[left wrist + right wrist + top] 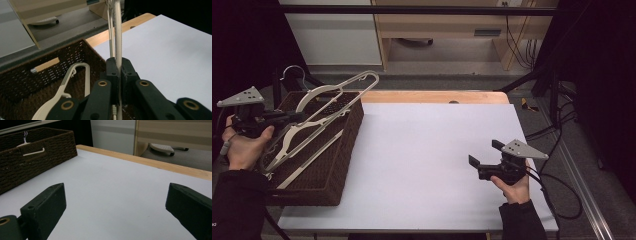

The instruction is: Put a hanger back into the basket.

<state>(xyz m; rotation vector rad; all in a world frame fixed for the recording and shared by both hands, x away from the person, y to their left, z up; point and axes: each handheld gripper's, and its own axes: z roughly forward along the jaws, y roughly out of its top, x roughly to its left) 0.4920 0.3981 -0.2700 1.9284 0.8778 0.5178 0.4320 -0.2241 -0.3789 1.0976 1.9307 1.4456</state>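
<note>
A dark woven basket [346,150] stands at the table's left side with several white hangers [292,145] in it. My left gripper [301,118] is over the basket, shut on one white hanger [343,89], which tilts up and to the right past the basket's far rim. In the left gripper view the jaws [119,66] pinch this hanger's thin bar [117,30], and another hanger [75,75] lies below in the basket [22,80]. My right gripper [485,153] is low over the white table top [422,150] at the right, open with nothing between its jaws [115,205].
The basket [37,152] is far to the left in the right gripper view. The table's wooden far edge [432,96] borders a grey floor with a wooden cabinet [437,25] behind. Cables [557,130] trail off the table's right side.
</note>
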